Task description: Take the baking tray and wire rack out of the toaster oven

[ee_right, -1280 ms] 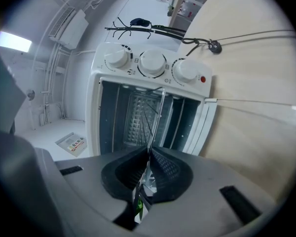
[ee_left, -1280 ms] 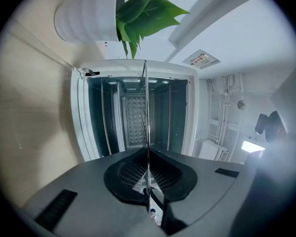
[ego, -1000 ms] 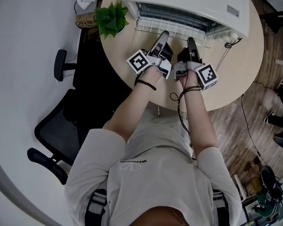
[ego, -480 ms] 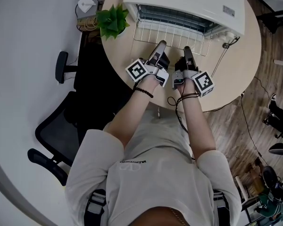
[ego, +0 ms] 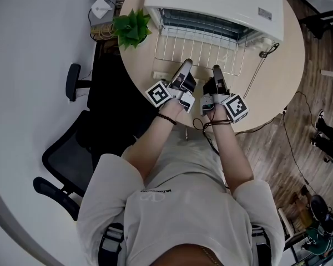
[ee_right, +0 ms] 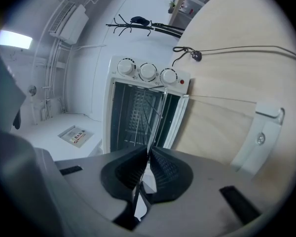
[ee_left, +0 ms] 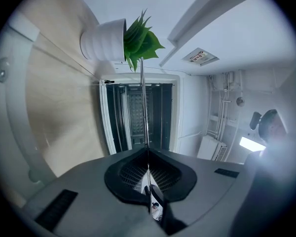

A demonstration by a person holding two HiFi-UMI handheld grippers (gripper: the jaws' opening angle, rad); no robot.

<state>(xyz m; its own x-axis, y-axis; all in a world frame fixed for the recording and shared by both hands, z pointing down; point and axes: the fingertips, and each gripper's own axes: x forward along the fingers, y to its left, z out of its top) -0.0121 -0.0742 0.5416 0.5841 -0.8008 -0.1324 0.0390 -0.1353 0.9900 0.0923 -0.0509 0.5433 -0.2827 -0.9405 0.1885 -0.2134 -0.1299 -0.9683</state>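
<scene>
The white toaster oven (ego: 211,4) stands open at the table's far side. Its wire rack (ego: 200,49) sticks out flat from the oven mouth toward me. My left gripper (ego: 187,65) is shut on the rack's near edge at the left. My right gripper (ego: 216,70) is shut on the same edge at the right. In the left gripper view the rack (ee_left: 143,102) shows edge-on as a thin line running out of the left gripper (ee_left: 148,168) to the dark oven cavity (ee_left: 138,117). The right gripper (ee_right: 149,157) pinches the rack wires (ee_right: 155,115) likewise. I cannot make out the baking tray.
A potted green plant (ego: 132,27) stands left of the oven on the round wooden table (ego: 277,76). A thin cable (ego: 257,65) lies right of the rack. The oven knobs (ee_right: 148,72) show in the right gripper view. A black office chair (ego: 72,154) stands at my left.
Both grippers have moved back toward me along the table, and more of the wire rack now shows outside the oven.
</scene>
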